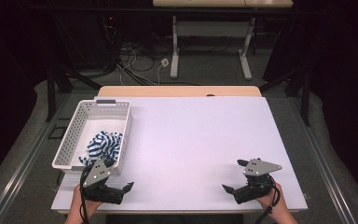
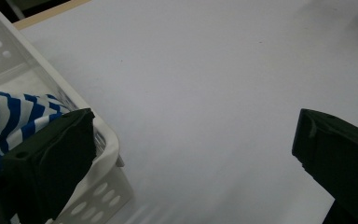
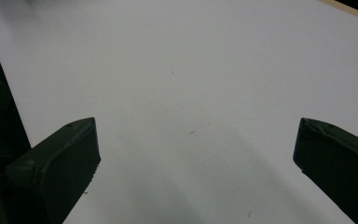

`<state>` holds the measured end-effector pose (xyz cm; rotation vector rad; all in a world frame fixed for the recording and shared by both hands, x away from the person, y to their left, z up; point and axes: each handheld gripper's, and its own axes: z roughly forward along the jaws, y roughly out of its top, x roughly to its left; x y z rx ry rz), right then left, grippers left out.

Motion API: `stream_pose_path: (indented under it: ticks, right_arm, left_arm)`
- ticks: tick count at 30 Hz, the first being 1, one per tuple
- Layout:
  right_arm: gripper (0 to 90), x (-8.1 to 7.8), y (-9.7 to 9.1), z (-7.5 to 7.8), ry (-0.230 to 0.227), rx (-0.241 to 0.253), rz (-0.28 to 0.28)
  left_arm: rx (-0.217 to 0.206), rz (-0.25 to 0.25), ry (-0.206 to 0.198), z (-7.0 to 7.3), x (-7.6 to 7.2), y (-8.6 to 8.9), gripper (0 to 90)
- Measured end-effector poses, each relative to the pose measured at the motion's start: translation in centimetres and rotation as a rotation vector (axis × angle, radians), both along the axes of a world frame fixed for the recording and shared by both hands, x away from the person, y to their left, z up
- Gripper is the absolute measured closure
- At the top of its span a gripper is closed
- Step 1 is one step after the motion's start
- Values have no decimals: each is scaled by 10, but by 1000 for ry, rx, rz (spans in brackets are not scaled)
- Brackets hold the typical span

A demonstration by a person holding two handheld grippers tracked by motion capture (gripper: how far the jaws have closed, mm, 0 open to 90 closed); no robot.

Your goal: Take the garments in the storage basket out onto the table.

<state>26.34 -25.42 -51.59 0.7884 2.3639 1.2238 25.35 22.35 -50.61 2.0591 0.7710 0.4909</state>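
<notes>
Two grippers, both with jaws spread wide and nothing in them. The blue-and-white striped cloth (image 1: 103, 144) sits bunched in the white basket (image 1: 68, 136), just ahead of the left gripper (image 1: 116, 190) and well off to the side of the right gripper (image 1: 239, 190). Looks soft, light and floppy, so I'd pinch a raised fold on top, clear of the basket wall.

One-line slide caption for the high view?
Open left claw and open right claw rest on the white table; striped cloth lies in the white basket.
</notes>
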Motion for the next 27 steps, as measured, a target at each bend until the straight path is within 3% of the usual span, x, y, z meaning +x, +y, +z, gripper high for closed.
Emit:
stream_pose_path:
  ticks: [23,27]
  right_arm:
    - [7,0,2,-2,13,-13,0]
    - [8,0,3,-3,15,-18,0]
  left_arm:
    - [59,-20,9,20,13,6,1]
    - [51,-20,17,21,16,9,1]
